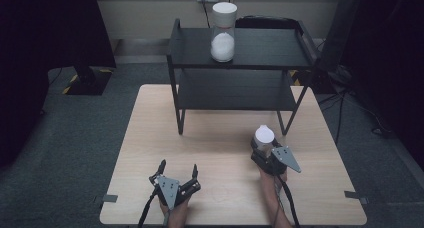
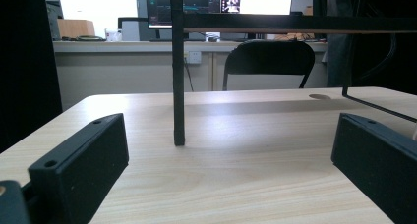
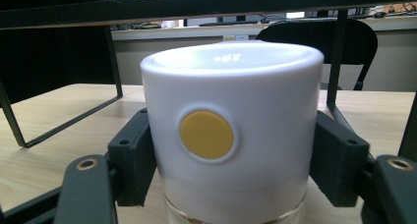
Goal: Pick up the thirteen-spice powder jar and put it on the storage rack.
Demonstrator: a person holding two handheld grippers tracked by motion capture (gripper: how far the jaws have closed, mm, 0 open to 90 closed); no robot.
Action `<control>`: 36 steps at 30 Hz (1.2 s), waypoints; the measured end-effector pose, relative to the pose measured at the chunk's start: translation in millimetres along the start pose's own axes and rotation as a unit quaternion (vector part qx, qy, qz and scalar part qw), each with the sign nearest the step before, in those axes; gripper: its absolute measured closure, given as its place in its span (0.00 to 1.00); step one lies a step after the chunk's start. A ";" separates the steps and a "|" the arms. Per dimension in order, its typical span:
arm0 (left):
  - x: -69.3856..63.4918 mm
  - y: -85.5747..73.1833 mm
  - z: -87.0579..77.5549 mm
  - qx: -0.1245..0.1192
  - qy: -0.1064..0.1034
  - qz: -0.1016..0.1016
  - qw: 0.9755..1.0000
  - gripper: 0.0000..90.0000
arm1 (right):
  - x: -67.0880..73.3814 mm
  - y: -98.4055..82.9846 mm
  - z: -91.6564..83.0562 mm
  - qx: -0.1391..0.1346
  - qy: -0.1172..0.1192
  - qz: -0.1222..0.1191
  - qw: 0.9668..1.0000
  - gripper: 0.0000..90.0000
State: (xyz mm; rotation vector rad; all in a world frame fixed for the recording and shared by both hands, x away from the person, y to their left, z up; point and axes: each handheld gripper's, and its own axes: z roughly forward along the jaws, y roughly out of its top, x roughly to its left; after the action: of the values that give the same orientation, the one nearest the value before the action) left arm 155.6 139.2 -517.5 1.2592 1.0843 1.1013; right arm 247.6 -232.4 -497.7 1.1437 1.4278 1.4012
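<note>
A clear jar with a white lid stands on the wooden table in front of the black shelf's right leg. My right gripper is shut on the jar. In the right gripper view both black jaws press against the sides of the white lid, which has a yellow round button facing the camera. My left gripper rests near the table's front edge, open, with bare tabletop between its jaws in the left gripper view. A second jar with white contents stands on the shelf's top level.
The black two-level shelf stands on the far half of the table; its front left leg is straight ahead of my left gripper. A black chair and a desk with monitors lie beyond the table.
</note>
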 end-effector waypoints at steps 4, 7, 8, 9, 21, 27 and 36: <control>0.0 0.0 0.0 0.000 0.000 0.000 1.000 0.00 | -0.4 3.4 0.4 0.006 0.001 -0.007 1.000 0.33; 0.0 0.0 0.0 0.000 0.000 0.000 1.000 0.00 | 0.6 5.6 -0.4 0.010 -0.001 -0.009 1.000 0.33; 0.0 0.0 0.0 0.000 0.000 0.000 1.000 0.00 | 0.8 6.1 -0.6 0.011 -0.002 -0.008 1.000 0.33; 0.0 0.0 0.0 0.000 0.000 0.000 1.000 0.00 | 0.8 7.0 -0.8 0.013 -0.002 -0.009 1.000 0.33; 0.3 0.0 0.0 0.000 -0.001 0.000 1.000 0.00 | -1.2 14.5 -4.1 0.012 0.004 -0.016 1.000 0.33; 1.2 0.0 0.0 0.000 -0.004 0.000 1.000 0.00 | -9.0 22.0 -7.6 0.019 0.019 0.000 1.000 0.33; 1.1 0.0 0.0 0.000 -0.003 0.000 1.000 0.00 | -17.6 34.1 -13.8 0.015 0.047 -0.018 0.999 0.33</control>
State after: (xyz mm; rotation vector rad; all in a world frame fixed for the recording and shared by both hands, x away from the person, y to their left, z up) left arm 155.8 140.2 -517.5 1.2618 1.0796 1.0966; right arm 241.0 -253.9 -463.7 1.0787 1.5309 1.4295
